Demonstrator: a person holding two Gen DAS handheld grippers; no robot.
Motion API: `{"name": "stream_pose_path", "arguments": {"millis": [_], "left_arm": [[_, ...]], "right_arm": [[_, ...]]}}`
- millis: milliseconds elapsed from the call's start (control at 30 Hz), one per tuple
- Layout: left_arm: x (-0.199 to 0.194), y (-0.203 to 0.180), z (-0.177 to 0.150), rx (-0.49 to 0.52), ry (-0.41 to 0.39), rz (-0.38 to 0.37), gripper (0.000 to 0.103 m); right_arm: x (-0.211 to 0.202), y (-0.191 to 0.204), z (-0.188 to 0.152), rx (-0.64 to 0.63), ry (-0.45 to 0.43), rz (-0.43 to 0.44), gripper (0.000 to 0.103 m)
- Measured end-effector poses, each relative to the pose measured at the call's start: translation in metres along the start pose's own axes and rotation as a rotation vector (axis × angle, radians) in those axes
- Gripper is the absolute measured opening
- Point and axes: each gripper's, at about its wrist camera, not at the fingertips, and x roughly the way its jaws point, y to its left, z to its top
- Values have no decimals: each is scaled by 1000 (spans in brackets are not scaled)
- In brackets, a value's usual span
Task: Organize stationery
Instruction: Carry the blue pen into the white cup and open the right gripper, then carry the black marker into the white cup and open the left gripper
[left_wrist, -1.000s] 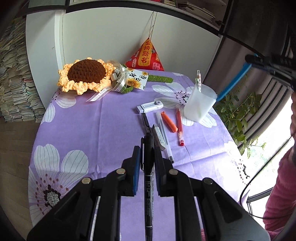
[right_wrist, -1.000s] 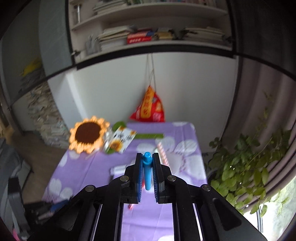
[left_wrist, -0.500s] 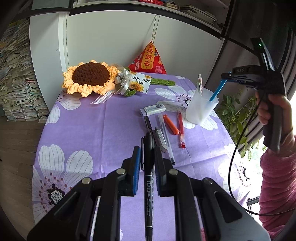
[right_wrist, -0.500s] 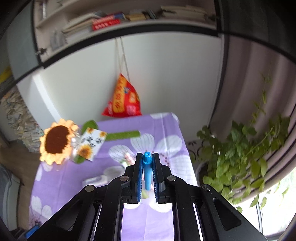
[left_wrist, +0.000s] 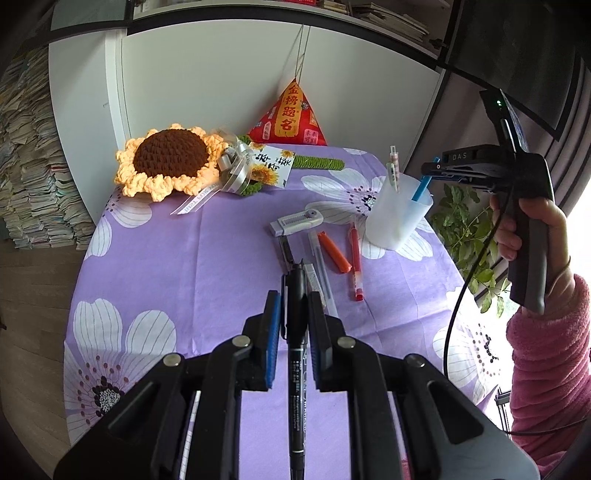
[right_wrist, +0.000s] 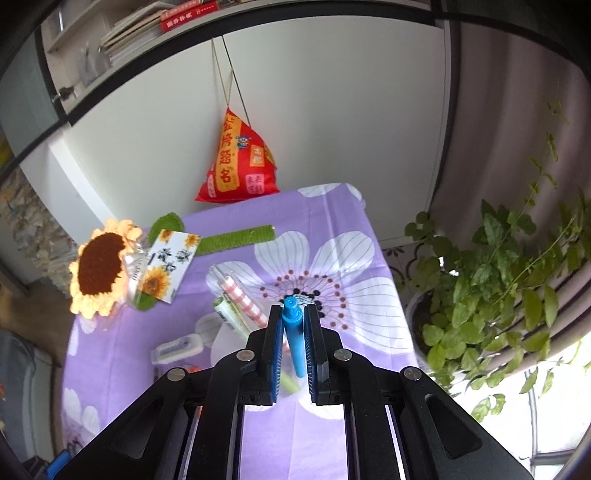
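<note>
My left gripper (left_wrist: 295, 291) is shut on a black marker (left_wrist: 297, 354), held above the near part of the purple cloth. My right gripper (right_wrist: 293, 314) is shut on a blue pen (right_wrist: 295, 339). In the left wrist view the blue pen (left_wrist: 421, 190) dips into the translucent white cup (left_wrist: 397, 218), with the right gripper (left_wrist: 430, 168) just above its rim. The cup (right_wrist: 225, 343) holds two other pens. Loose on the cloth lie an orange marker (left_wrist: 334, 252), a red pen (left_wrist: 355, 258), a clear pen (left_wrist: 323, 267) and a grey correction tape (left_wrist: 295, 222).
A crochet sunflower (left_wrist: 168, 162) with a card and ribbon lies at the table's far left. A red pyramid pouch (left_wrist: 290, 118) hangs on the white wall. A leafy plant (right_wrist: 491, 280) stands off the table's right edge. A pink sleeve (left_wrist: 550, 365) is at the right.
The right gripper came down and inward with the blue pen, whose lower end now sits inside the cup. The left gripper and its black marker stayed put.
</note>
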Motion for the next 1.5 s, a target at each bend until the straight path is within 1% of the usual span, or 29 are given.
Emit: {"name": "stream_pose_path", "arguments": {"millis": [67, 133, 233, 300, 367, 433, 500, 567, 600, 700, 833, 900, 1033, 1100, 1167, 1267, 1433, 1500], "left_arm": [[1, -5, 6, 10, -4, -2, 13], [2, -14, 15, 31, -17, -7, 13], [4, -29, 35, 56, -45, -30, 13], [6, -41, 53, 65, -67, -67, 13], [10, -53, 71, 69, -81, -115, 13], [18, -66, 93, 61, -95, -176, 13], [28, -80, 114, 53, -113, -198, 13], [38, -93, 131, 57, -144, -198, 13], [45, -102, 141, 60, -164, -185, 13], [66, -121, 162, 64, -192, -162, 13], [93, -136, 179, 65, -218, -129, 13], [106, -140, 183, 60, -239, -113, 13], [129, -141, 187, 28, -266, -109, 13], [137, -142, 183, 17, -270, -104, 13], [144, -143, 178, 17, -253, -97, 13], [145, -141, 169, 12, -233, -110, 13], [135, -135, 149, 36, -246, -104, 12], [133, -132, 143, 43, -231, -119, 12]], "right_arm": [[-7, -1, -2, 0, -9, 17, 18], [-19, -6, -6, 17, -30, 41, 32], [-41, -22, -23, 79, -75, 105, 43], [-51, -31, -36, 106, -83, 149, 43], [-58, -43, -53, 129, -71, 181, 43], [-61, -51, -67, 138, -54, 178, 43], [-63, -58, -82, 136, -31, 159, 43], [-66, -60, -94, 126, -13, 148, 43], [-68, -62, -100, 124, -9, 146, 43], [-69, -68, -112, 118, 14, 139, 43], [-63, -76, -121, 130, 41, 138, 43], [-60, -80, -125, 138, 53, 136, 43], [-57, -83, -130, 143, 60, 139, 43], [-56, -83, -129, 141, 59, 141, 43], [-54, -82, -128, 140, 57, 141, 43], [-49, -80, -127, 137, 67, 146, 43], [-40, -78, -126, 135, 82, 155, 43], [-36, -78, -128, 143, 94, 158, 43]]}}
